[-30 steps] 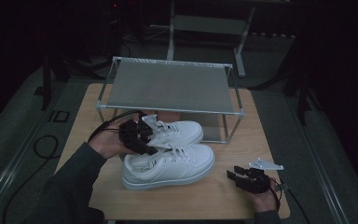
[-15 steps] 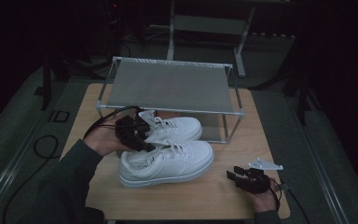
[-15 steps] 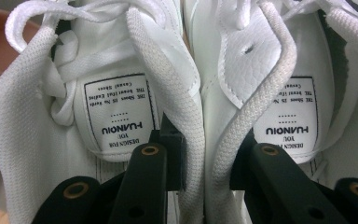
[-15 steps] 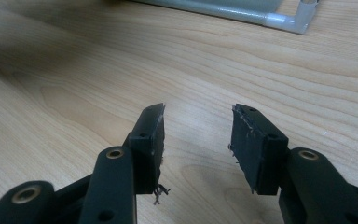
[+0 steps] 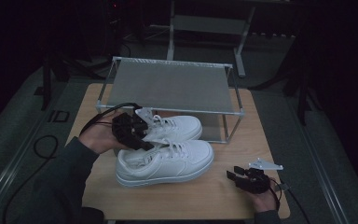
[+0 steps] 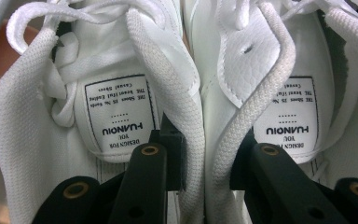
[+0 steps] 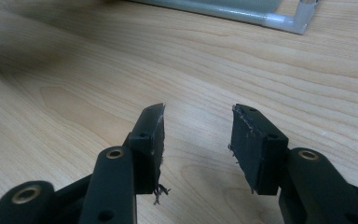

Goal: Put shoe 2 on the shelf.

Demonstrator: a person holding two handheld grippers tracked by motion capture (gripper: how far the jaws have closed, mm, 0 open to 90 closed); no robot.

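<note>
Two white sneakers lie side by side on the wooden table [image 5: 196,198], the near one [image 5: 168,161] in front of the far one [image 5: 182,127], toes pointing right. My left gripper [image 5: 142,141] reaches into their heel ends. In the left gripper view its jaws [image 6: 205,154] straddle the two touching inner collars, one jaw inside each shoe [image 6: 116,107] [image 6: 289,107], shut on both. My right gripper [image 5: 235,177] rests low at the table's front right, open, with bare wood between its pads [image 7: 196,135].
A metal-framed shoe rack [image 5: 168,86] with a grey mesh shelf stands at the back of the table, just behind the far sneaker. Its frame corner [image 7: 303,18] lies ahead of my right gripper. Cables trail off the table's left side.
My left gripper and the two sneakers have shifted slightly toward the rack. The right gripper has stayed in place.
</note>
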